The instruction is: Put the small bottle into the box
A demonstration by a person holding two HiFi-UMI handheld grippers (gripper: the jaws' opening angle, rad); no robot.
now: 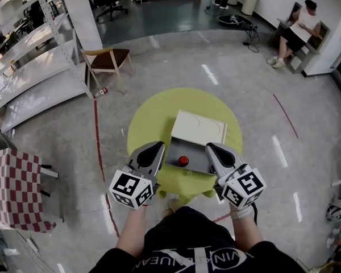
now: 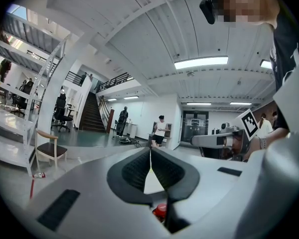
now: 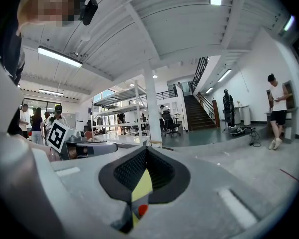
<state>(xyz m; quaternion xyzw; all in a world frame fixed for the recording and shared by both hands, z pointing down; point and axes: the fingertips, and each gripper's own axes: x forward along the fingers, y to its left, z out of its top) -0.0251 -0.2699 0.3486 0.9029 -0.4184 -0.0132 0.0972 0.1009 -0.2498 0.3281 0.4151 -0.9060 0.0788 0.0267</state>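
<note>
An open box (image 1: 187, 152) with a grey inside and a raised white lid (image 1: 198, 128) sits on the round yellow-green table (image 1: 148, 118). The small bottle's red cap (image 1: 183, 161) shows inside the box, near its front. My left gripper (image 1: 158, 147) hangs just left of the box, jaws shut and empty. My right gripper (image 1: 211, 148) mirrors it on the right, also shut and empty. In the left gripper view the shut jaws (image 2: 150, 151) meet in a line, with the red cap (image 2: 160, 210) below them. The right gripper view shows the same shut jaws (image 3: 146, 151) and the red cap (image 3: 141, 209).
A wooden chair (image 1: 108, 58) and metal shelving (image 1: 28, 67) stand at the back left. A checkered cloth (image 1: 17, 186) is close on the left. A person sits on a bench (image 1: 298, 30) at the far right. A small bottle (image 1: 100, 92) lies on the floor.
</note>
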